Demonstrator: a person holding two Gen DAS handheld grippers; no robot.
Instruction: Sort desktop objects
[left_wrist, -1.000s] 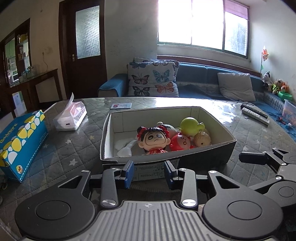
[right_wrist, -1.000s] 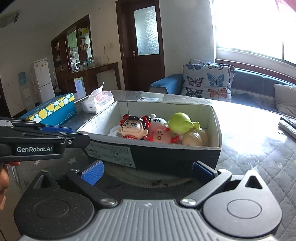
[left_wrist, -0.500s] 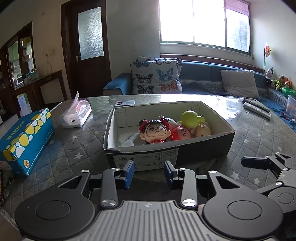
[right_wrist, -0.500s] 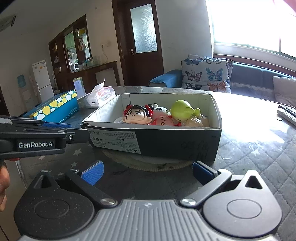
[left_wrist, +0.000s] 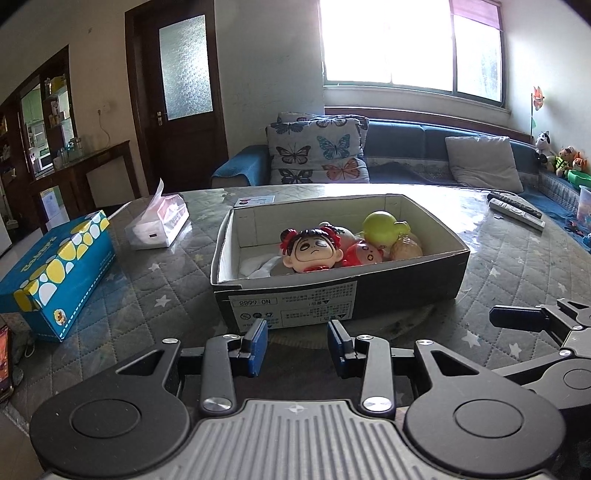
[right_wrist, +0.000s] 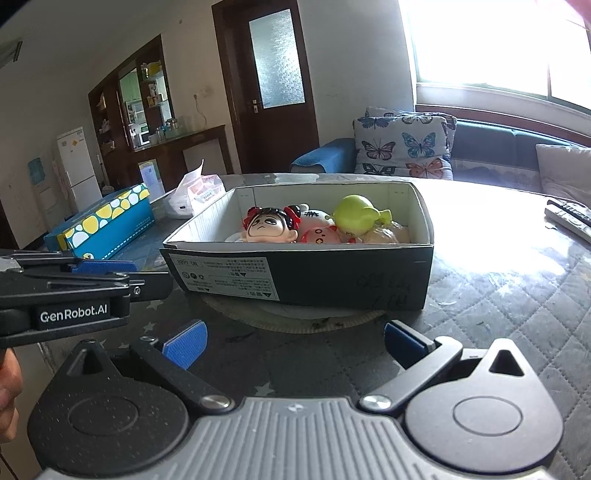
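Shoebox (left_wrist: 406, 291) sits mid-counter (left_wrist: 155, 295) on a pale round mat (right_wrist: 295, 319). Inside, toward its right half: big-headed doll with red hair buns (left_wrist: 314, 251), green squeaky toy (left_wrist: 380, 227), red figure (left_wrist: 364, 254), tan toy (left_wrist: 406, 249). Left gripper (left_wrist: 297, 341) hovers just short of the box's labelled wall, fingers parted by a narrow gap, holding nothing. Right gripper (right_wrist: 295, 341) alongside, fingers spread wide, empty. Blue spotted tissue box (left_wrist: 55, 266) and soft tissue pack (left_wrist: 159, 225) lie left of the shoebox; remote controls (left_wrist: 517, 214) far right.
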